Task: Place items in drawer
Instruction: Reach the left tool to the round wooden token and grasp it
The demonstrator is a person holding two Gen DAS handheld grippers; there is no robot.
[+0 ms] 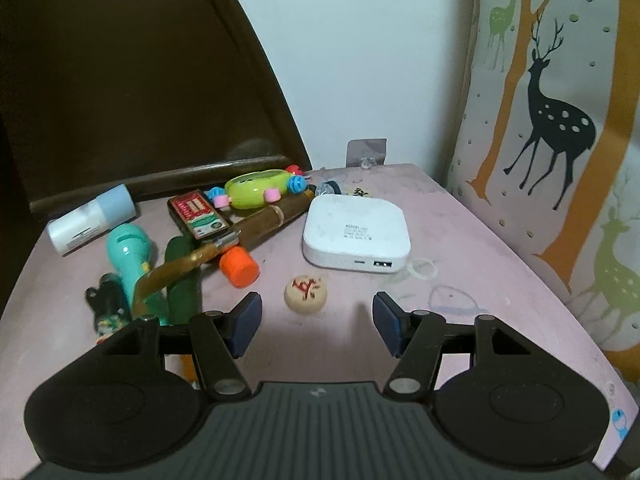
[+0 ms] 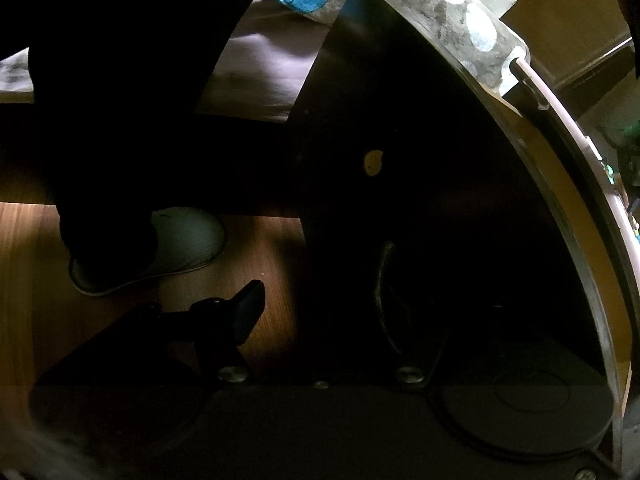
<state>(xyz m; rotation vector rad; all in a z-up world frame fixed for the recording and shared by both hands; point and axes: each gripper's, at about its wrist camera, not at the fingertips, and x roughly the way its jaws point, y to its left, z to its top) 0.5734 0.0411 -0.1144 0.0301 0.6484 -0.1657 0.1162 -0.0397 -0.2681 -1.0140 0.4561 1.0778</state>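
The left gripper is held over the pink bench, fingers apart and empty, just short of a chess piece. The piece is judged light, stiff and smooth; its rim should be pinched. The right gripper's finger spacing cannot be told in the dark.

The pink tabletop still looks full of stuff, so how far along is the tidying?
Nothing looks put away yet. The white box, round game piece, orange cap and green toy all lie on the pink tabletop. The left gripper is open and empty, with the piece just ahead. The right view is dark; a drawer handle may be close.
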